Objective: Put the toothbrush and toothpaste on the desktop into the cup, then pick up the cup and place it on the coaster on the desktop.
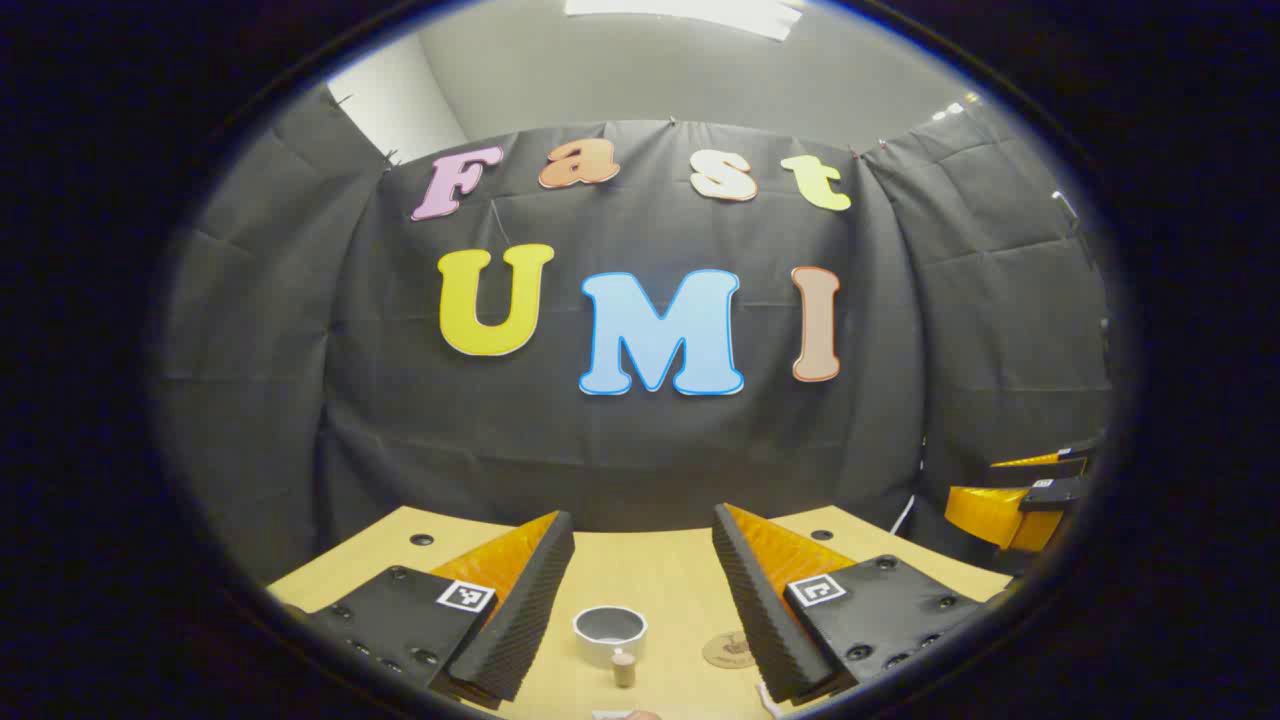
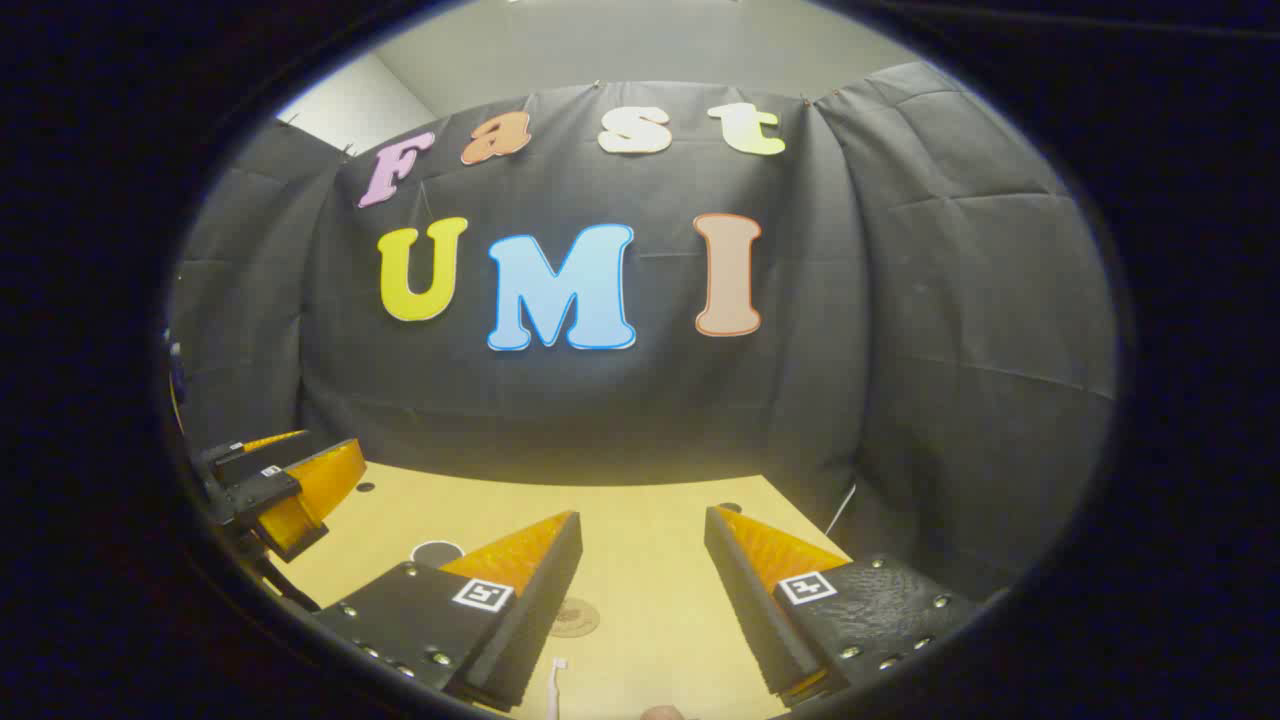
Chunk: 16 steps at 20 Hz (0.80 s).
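The left gripper (image 1: 640,600) hangs above the desktop (image 1: 640,570) with its two ribbed fingers spread wide and nothing between them. In the left gripper view the grey cup (image 1: 610,633) stands upright at about 6 o'clock in the gap, its mouth facing up, clear of both fingers. Just nearer the camera than the cup, a small tan cap-like piece (image 1: 624,667) stands on the wood; whether it is the toothpaste I cannot tell. The round brown coaster (image 1: 729,650) lies flat at 5 o'clock, beside the cup and partly hidden behind the inner edge of the finger on that side.

The right gripper (image 2: 640,600) is likewise spread apart and holds nothing. In the right gripper view the white toothbrush (image 2: 556,685) lies at 6 to 7 o'clock, its head just beside the ribbed edge of the finger there. The coaster (image 2: 573,617) sits a little farther out, half tucked behind that same finger, and the cup's dark rim (image 2: 437,551) peeps over the finger's mount at 8 o'clock. The left gripper (image 2: 290,485) shows at 9 o'clock, raised above the desktop's far corner.

The desktop is pale yellow wood with small dark holes near its far corners. Its far edge runs close under the black cloth wall (image 2: 900,350), which wraps round the back and both sides. Between the fingers in the right gripper view the wood is bare toward 12 o'clock.
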Motion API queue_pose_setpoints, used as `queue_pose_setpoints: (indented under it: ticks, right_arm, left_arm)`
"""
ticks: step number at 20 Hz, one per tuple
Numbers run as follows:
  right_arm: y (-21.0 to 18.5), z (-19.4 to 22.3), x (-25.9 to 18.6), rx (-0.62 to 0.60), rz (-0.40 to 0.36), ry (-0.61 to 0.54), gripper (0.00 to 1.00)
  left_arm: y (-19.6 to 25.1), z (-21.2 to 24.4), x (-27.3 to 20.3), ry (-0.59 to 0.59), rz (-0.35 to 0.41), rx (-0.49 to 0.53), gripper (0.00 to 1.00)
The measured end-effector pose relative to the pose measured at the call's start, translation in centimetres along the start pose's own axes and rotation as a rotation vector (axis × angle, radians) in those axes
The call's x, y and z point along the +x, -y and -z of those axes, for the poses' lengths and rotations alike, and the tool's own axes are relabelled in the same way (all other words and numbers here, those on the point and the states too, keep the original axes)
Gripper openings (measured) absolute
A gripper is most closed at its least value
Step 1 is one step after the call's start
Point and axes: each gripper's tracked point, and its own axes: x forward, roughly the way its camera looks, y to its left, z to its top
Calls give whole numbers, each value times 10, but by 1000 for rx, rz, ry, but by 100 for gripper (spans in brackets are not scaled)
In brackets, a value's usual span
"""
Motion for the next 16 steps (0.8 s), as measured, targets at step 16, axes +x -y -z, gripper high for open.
queue_pose_setpoints:
  ticks: [16]
  right_arm:
    - [-40, 15, -3, -10, -110, -59, 81]
  left_arm:
    - [-19, 21, -10, -94, -39, 38, 92]
